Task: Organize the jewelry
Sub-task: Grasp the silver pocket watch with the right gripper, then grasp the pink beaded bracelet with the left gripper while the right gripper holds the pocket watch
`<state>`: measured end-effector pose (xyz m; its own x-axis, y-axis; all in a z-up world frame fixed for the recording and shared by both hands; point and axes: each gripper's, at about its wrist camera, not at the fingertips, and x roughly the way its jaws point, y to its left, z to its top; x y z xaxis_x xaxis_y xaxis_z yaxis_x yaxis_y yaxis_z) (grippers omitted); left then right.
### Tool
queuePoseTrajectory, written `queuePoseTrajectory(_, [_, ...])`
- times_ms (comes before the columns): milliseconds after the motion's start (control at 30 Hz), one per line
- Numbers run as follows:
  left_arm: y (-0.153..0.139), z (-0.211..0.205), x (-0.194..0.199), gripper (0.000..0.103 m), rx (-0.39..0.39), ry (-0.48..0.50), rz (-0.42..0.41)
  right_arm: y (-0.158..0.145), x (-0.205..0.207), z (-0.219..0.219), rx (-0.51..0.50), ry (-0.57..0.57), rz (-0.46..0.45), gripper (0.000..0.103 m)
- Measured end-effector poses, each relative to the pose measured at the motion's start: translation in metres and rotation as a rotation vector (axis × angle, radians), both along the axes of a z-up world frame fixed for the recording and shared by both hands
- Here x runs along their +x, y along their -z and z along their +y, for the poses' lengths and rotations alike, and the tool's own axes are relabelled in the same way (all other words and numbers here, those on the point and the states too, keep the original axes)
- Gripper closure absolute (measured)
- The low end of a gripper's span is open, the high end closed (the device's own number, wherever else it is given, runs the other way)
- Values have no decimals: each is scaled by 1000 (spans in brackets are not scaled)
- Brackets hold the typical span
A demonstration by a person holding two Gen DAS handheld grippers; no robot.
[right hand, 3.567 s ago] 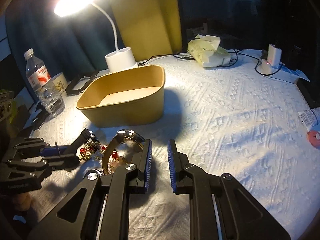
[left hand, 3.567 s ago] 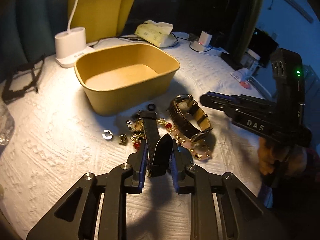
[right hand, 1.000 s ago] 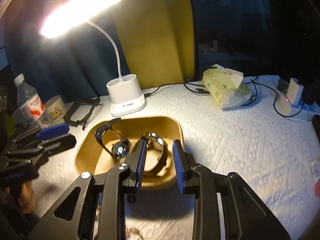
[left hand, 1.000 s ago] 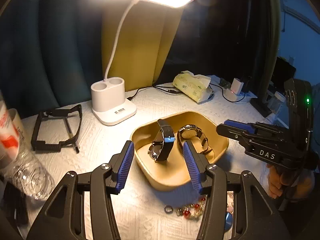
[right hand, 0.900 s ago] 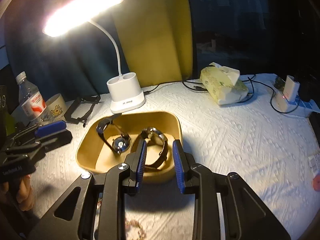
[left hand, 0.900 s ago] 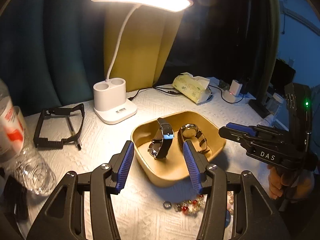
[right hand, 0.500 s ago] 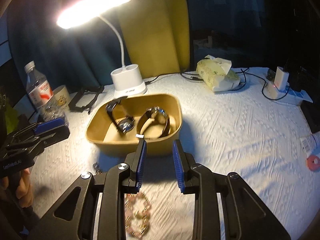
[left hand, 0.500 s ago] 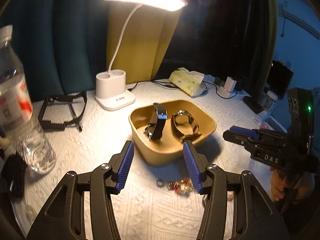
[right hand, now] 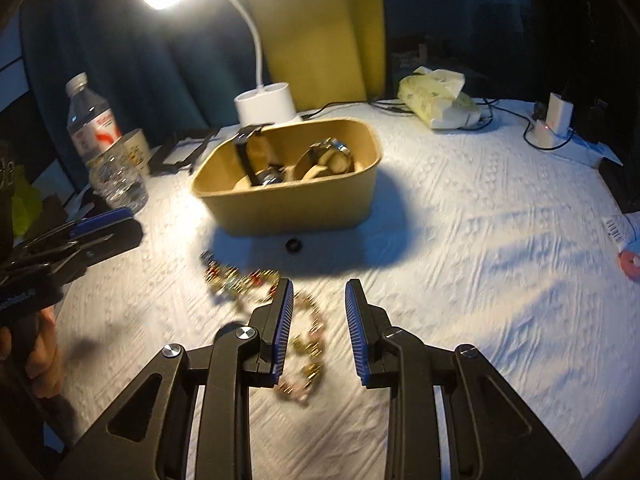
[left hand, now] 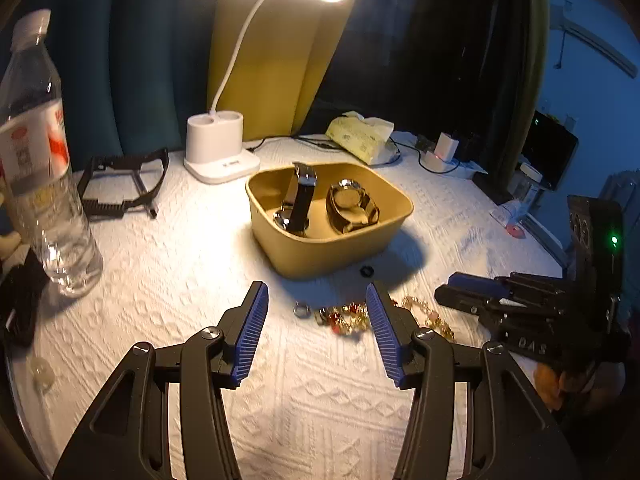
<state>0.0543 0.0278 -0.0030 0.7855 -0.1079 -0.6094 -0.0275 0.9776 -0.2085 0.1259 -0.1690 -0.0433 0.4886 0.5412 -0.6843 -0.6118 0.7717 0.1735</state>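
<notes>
From the left wrist, my left claw (left hand: 316,328) hangs released and empty over the bench (left hand: 192,264). The tan tub (left hand: 332,248) holds the black-strap watch (left hand: 298,204) and the brown watch (left hand: 352,206); I judge the loose pieces are next. Just in front of the tub lie a silver ring (left hand: 302,309), the red-and-gold beads (left hand: 344,316) and a black ring (left hand: 367,270)

From the right wrist, my right claw (right hand: 318,320) is spread, empty, above the blurred gold bracelet (right hand: 308,344) in front of the tub (right hand: 296,204); I would lower and pinch it
</notes>
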Motion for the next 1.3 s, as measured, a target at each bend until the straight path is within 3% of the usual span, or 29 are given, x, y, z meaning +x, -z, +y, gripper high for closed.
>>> queuePoseTrajectory(300, [7,6,-16,49,-19,-22,5,11,-29,26,-47,-114,16,75])
queuePoseTrajectory(567, [11,14,-23,49,-31,-30,6,19,-39,43,-97,-146,6,53])
queuePoseTrajectory(767, [15,18,-25,49,-46,-38,10,23,-40,51,-109,-162,-8,54])
queuePoseTrajectory(833, [16,20,-25,49,-51,-41,14,23,-37,49,-110,-151,-10,64])
queuePoseTrajectory(1300, [18,13,-17,49,-35,-26,37,1,-35,27,-29,-130,-55,64])
